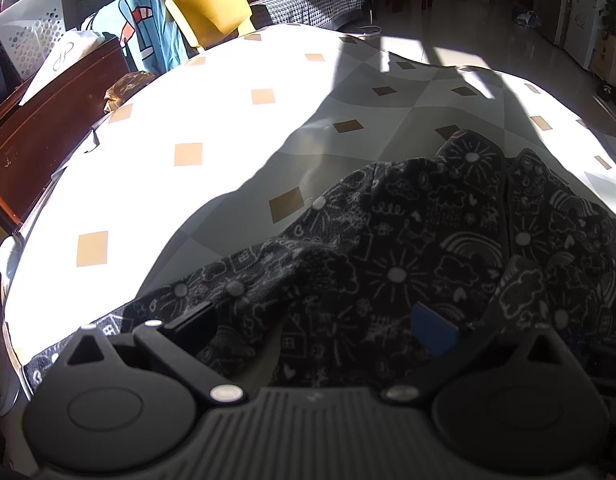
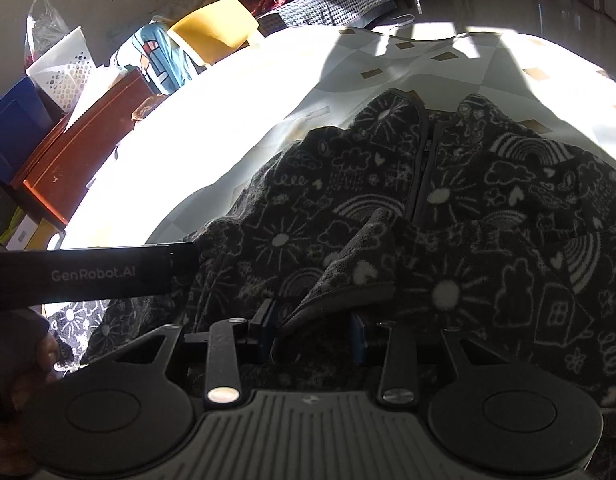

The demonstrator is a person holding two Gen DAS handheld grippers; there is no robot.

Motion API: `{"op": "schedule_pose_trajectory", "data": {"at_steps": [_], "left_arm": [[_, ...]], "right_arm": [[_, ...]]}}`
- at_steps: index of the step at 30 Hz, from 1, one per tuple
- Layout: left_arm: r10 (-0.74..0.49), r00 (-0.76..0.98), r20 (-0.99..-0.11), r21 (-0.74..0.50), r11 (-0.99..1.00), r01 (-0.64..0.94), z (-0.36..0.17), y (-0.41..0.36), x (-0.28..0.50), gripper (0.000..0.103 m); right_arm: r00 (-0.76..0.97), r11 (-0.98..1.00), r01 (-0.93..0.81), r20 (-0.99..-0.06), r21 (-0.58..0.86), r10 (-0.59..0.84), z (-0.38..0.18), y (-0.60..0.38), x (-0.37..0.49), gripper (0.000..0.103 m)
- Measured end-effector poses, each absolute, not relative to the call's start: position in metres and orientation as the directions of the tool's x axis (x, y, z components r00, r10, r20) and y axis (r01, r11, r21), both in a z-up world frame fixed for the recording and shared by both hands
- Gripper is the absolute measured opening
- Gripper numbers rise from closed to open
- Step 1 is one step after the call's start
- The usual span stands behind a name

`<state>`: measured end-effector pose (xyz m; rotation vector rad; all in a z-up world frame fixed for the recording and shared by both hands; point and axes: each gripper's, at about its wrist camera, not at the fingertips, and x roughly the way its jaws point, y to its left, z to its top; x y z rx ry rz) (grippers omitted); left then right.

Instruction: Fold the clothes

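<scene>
Right gripper pinches a fold of dark doodle-print fleece jacket; left gripper gapes wide over it on the tablecloth.

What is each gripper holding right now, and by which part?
The left gripper is open, holding nothing. A folded edge of the dark fleece garment sits between the right gripper's pads; whether they pinch it cannot be told.

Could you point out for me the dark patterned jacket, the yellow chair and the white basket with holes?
Dark patterned jacket [image 2: 460, 184]: right wrist view, on its front panel beside the zipper.
Yellow chair [image 1: 211, 4]: left wrist view, on its backrest.
White basket with holes [image 2: 63, 70]: right wrist view, on its perforated side wall.
</scene>
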<state>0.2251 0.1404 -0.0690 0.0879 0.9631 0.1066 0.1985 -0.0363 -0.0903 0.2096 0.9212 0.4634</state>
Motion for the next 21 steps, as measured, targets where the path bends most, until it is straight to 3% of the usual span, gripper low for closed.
{"op": "schedule_pose_trajectory", "data": {"at_steps": [3,6,13,18,21], "left_arm": [[0.136,0.567,-0.812,0.113,0.991,-0.075,-0.067,0.145,0.229,0.103],[0.130,0.561,-0.817,0.105,0.991,-0.077,-0.069,0.144,0.232,0.103],[0.092,0.539,-0.837,0.092,0.995,-0.027,-0.079,0.125,0.237,0.103],[0.057,0.537,-0.842,0.092,0.995,0.039,-0.087,0.102,0.237,0.103],[0.041,0.540,-0.841,0.096,0.993,0.075,-0.091,0.089,0.238,0.103]], "right_arm": [[0.484,0.847,-0.405,-0.705,0.344,0.518,-0.082,-0.024,0.194,0.037],[0.521,0.867,-0.415,-0.709,0.276,0.475,-0.072,-0.027,0.193,0.037],[0.669,0.980,-0.121,-0.716,0.158,0.198,-0.070,-0.087,0.211,0.037],[0.644,0.994,0.076,-0.765,0.077,0.009,-0.093,-0.123,0.221,0.037],[0.622,0.994,0.099,-0.783,0.053,-0.021,-0.102,-0.134,0.224,0.038]]}}
